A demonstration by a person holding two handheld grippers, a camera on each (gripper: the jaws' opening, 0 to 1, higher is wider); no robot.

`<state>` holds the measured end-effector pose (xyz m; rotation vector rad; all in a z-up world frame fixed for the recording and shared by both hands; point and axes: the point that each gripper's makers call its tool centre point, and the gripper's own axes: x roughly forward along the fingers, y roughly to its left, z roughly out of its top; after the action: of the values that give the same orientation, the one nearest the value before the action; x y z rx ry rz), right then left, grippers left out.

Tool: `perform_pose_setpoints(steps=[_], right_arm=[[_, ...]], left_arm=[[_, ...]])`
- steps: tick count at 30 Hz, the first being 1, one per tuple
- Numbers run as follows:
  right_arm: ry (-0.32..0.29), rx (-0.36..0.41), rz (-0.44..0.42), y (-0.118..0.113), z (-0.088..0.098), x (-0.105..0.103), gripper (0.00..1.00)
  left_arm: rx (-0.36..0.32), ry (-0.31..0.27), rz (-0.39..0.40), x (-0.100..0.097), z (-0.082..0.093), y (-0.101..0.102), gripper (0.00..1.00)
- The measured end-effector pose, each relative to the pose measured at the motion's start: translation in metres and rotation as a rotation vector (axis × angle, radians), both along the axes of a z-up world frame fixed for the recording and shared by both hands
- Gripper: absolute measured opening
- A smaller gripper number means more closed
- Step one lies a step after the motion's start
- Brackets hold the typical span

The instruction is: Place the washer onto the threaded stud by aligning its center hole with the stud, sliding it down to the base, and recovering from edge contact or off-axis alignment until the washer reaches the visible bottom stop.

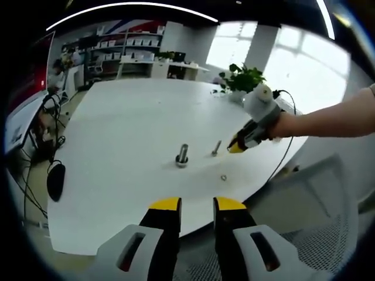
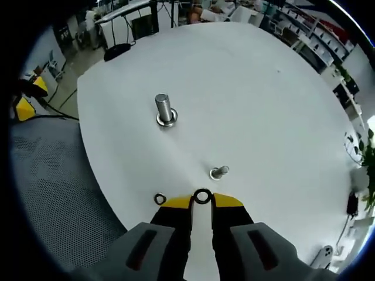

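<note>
Right gripper (image 2: 202, 201) fingers pinch the washer (image 2: 203, 196) by its edge; left gripper (image 1: 197, 206) slightly open, empty. Thin grip, could slip or tilt against the stud (image 2: 219, 172).

Bare white round tabletop (image 2: 263, 93) lay open around the upright threaded steel stud (image 2: 164, 110). Near it stood a shorter silver bolt (image 2: 219, 172), well apart from a small loose metal ring (image 2: 159, 199) by the edge.
</note>
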<state>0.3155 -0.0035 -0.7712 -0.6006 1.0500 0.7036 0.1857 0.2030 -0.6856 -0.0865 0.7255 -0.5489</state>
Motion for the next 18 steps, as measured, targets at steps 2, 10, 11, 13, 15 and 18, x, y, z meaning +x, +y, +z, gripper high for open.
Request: perform_pose_setpoints(steps=[2, 10, 11, 13, 15, 18], right_arm=[[-0.009, 0.010, -0.010, -0.001, 0.003, 0.003, 0.13], [-0.033, 0.027, -0.025, -0.004, 0.007, 0.017, 0.13], [-0.034, 0.016, -0.017, -0.005, 0.004, 0.018, 0.13], [-0.034, 0.007, -0.005, -0.005, 0.002, 0.019, 0.13], [-0.035, 0.005, 0.009, -0.003, 0.000, 0.020, 0.13], [-0.038, 0.011, 0.025, 0.001, -0.001, 0.024, 0.13]], left_arm=[[-0.002, -0.001, 0.001, 0.000, 0.000, 0.000, 0.19], [0.003, 0.005, -0.001, 0.000, -0.001, 0.001, 0.19], [0.004, 0.006, 0.004, 0.000, -0.001, 0.001, 0.20], [0.007, 0.007, 0.009, 0.000, -0.002, 0.002, 0.20], [0.009, 0.006, 0.013, 0.000, -0.002, 0.003, 0.20], [0.010, 0.003, 0.015, 0.001, -0.001, 0.003, 0.20]])
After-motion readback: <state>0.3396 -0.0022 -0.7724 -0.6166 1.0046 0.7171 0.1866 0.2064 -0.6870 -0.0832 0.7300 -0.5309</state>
